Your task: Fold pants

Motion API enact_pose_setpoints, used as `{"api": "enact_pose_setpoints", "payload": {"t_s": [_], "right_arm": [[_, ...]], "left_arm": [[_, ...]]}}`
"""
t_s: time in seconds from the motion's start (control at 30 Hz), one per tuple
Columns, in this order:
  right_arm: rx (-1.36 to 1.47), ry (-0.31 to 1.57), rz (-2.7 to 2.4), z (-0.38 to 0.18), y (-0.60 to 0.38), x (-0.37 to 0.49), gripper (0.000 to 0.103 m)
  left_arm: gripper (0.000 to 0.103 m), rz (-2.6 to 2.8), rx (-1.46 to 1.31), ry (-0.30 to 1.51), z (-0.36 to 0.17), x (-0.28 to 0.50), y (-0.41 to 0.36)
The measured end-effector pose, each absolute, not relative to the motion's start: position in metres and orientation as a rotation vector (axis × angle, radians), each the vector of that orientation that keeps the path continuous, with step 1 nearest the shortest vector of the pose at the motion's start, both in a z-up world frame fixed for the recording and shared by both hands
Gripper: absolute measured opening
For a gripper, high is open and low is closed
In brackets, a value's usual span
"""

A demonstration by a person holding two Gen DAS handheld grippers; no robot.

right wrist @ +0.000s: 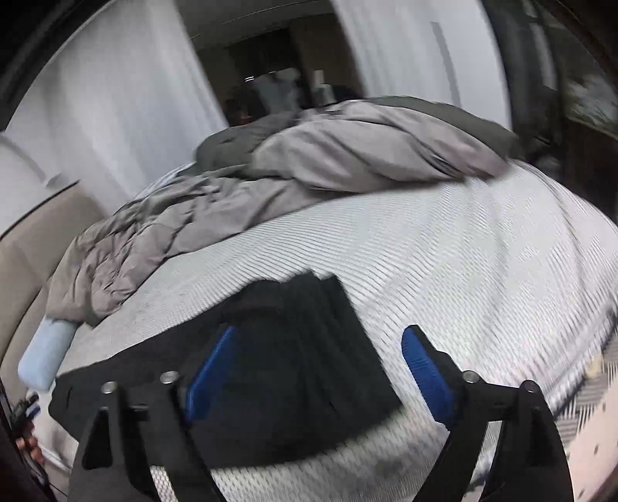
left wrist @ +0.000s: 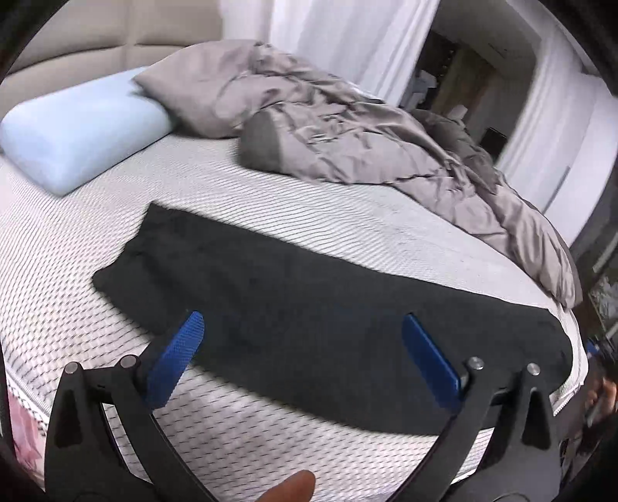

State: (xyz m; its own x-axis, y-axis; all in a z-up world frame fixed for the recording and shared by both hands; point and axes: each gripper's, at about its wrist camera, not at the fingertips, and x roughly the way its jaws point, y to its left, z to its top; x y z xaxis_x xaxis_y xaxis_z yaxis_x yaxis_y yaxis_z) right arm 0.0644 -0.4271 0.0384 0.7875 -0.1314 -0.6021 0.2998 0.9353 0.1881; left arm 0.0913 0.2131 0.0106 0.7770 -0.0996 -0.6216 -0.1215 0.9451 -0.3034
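Note:
Black pants [left wrist: 309, 309] lie flat as a long strip across the near part of the white mattress [left wrist: 77, 270]. My left gripper [left wrist: 301, 328] is open and empty, hovering above the pants' near edge, its blue fingers [left wrist: 181, 351] wide apart. In the right wrist view the pants [right wrist: 301, 347] show one end with ridges or folds. My right gripper [right wrist: 320, 347] is open and empty just above that end, its left finger [right wrist: 210, 370] over the cloth and its right finger over the mattress [right wrist: 463, 270].
A crumpled grey duvet [left wrist: 367, 135] covers the far side of the bed, also in the right wrist view [right wrist: 270, 181]. A light blue pillow [left wrist: 85, 131] lies by the beige headboard [left wrist: 96, 38]. White curtains [left wrist: 347, 34] hang behind. The mattress edge runs just under the grippers.

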Motion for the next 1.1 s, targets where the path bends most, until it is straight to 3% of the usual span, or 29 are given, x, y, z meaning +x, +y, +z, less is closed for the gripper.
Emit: {"api": "enact_pose_setpoints", "payload": {"t_s": [0.2, 0.23, 0.27, 0.3, 0.33, 0.4, 0.47, 0.5, 0.53, 0.57, 0.77, 0.83, 1.1], "right_arm": [[0.192, 0.83, -0.205, -0.008, -0.44, 0.162, 0.087], [0.153, 0.859, -0.204, -0.017, -0.439, 0.173, 0.082], [0.131, 0.908, -0.201, -0.028, -0.438, 0.186, 0.071], [0.129, 0.942, -0.181, -0.035, -0.437, 0.195, 0.039], [0.139, 0.943, -0.163, -0.038, -0.438, 0.203, 0.024], [0.166, 0.898, -0.149, -0.034, -0.439, 0.209, 0.01], [0.158, 0.865, -0.223, -0.031, -0.444, 0.219, 0.01], [0.134, 0.874, -0.26, -0.033, -0.445, 0.224, 0.018], [0.085, 0.901, -0.316, -0.04, -0.447, 0.229, 0.041], [0.056, 0.921, -0.374, -0.045, -0.45, 0.231, 0.054], [0.103, 0.779, -0.302, -0.006, -0.439, 0.169, 0.082], [0.072, 0.76, -0.243, 0.003, -0.413, 0.15, 0.098], [-0.016, 0.88, 0.13, -0.058, -0.288, 0.141, 0.102]], "left_arm": [[0.102, -0.053, -0.308, 0.732, 0.012, 0.124, 0.151], [0.102, -0.051, -0.308, 0.739, 0.009, 0.13, 0.14], [0.102, -0.058, -0.314, 0.74, 0.008, 0.135, 0.133], [0.102, -0.087, -0.322, 0.731, 0.007, 0.14, 0.126], [0.102, -0.105, -0.32, 0.728, 0.005, 0.146, 0.12], [0.102, -0.112, -0.278, 0.727, -0.001, 0.168, 0.102], [0.102, -0.116, -0.226, 0.736, -0.006, 0.184, 0.087], [0.102, -0.111, -0.201, 0.736, -0.01, 0.192, 0.078], [0.102, -0.11, -0.188, 0.745, -0.014, 0.196, 0.072], [0.102, -0.112, -0.184, 0.754, -0.018, 0.201, 0.068], [0.102, -0.212, -0.114, 0.747, -0.026, 0.196, 0.025], [0.102, -0.264, -0.095, 0.739, -0.022, 0.189, 0.008], [0.102, -0.421, -0.102, 0.829, -0.058, 0.178, -0.047]]}}
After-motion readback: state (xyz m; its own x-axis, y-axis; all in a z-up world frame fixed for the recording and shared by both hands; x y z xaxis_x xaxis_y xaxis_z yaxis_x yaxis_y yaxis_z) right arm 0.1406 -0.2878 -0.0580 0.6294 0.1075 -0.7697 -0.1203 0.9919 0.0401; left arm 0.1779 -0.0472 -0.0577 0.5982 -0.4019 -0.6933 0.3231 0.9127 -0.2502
